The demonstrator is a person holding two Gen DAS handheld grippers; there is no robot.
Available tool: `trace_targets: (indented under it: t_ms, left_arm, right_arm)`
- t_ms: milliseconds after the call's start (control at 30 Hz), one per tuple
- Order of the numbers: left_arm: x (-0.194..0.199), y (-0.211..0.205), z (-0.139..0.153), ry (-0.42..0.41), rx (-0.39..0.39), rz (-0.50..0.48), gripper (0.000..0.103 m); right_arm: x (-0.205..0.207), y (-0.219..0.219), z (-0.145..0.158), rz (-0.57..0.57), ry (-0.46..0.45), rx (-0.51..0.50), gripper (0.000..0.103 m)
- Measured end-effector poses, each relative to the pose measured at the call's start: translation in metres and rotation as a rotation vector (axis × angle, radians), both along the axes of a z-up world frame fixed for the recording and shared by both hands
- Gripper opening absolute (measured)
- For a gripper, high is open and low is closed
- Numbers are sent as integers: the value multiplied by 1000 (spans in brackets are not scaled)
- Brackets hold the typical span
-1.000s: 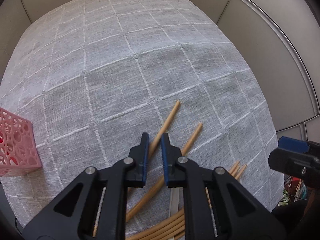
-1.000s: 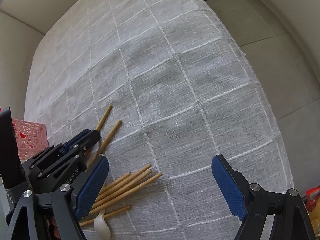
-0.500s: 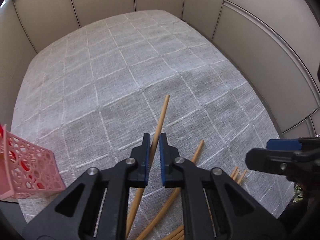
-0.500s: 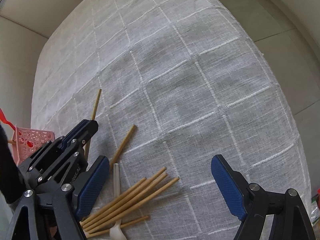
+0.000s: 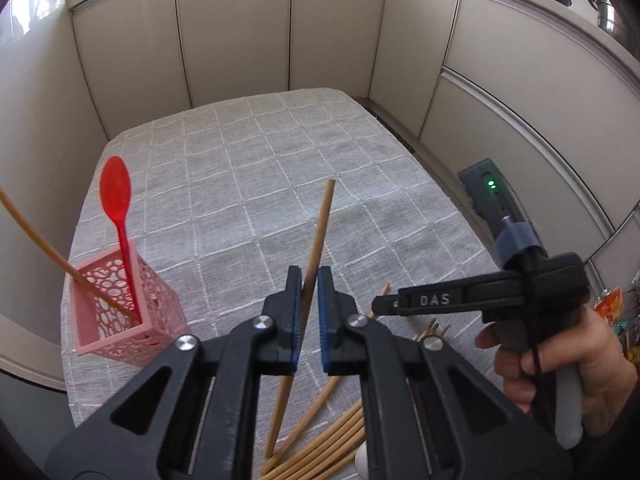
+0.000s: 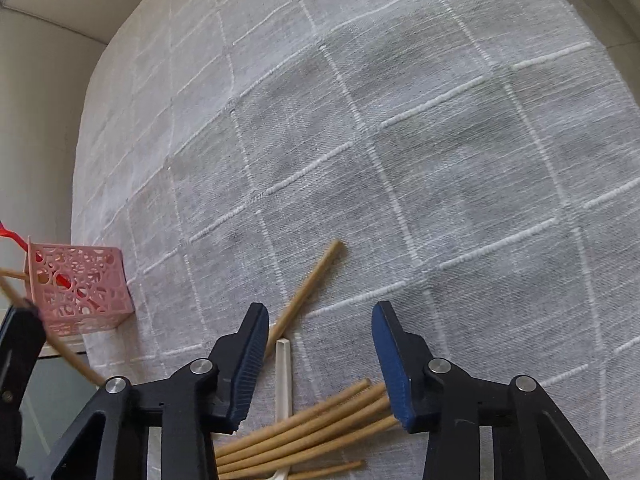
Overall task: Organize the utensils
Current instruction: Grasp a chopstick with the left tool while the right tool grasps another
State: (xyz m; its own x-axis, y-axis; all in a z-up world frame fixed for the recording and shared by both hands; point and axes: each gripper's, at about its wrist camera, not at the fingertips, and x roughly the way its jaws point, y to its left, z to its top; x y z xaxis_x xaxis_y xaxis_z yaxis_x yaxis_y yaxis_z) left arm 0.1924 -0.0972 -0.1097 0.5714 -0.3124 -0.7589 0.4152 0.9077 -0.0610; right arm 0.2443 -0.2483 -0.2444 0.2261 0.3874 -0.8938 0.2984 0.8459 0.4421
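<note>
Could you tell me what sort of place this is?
Probably a home dining or kitchen corner: a table under a grey checked tablecloth, a pink utensil holder, loose chopsticks, plain panelled walls.

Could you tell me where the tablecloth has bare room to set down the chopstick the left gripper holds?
The tablecloth lies bare from the pink holder back to the far wall panels, and rightward to the cloth's edge. It is crowded near the grippers: the chopstick bundle, a lone chopstick and a white spoon handle.

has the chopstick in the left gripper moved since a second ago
Yes. The chopstick, shut in the left gripper, has risen off the tablecloth, clear of the pile.
</note>
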Motion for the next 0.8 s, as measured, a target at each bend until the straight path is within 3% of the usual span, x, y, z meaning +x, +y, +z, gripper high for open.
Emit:
trace_targets:
  t_ms: [167, 400, 500, 600, 800]
  left_arm:
    - [-11, 20, 11, -15, -37, 19, 8]
    - [-20, 33, 17, -39, -32, 28, 7]
    - [-18, 39, 16, -40, -30, 47, 7]
    - [-19, 43, 15, -53, -30, 72, 7]
    - [-18, 48, 14, -75, -46, 83, 7]
  right_arm:
    - [13, 21, -2, -3, -19, -63, 37]
    - [19, 56, 5, 21, -41, -309, 31]
    - [19, 63, 5, -13, -40, -378, 21]
    - [23, 66, 4, -58, -41, -363, 16]
    - [28, 36, 0, -159, -58, -148, 10]
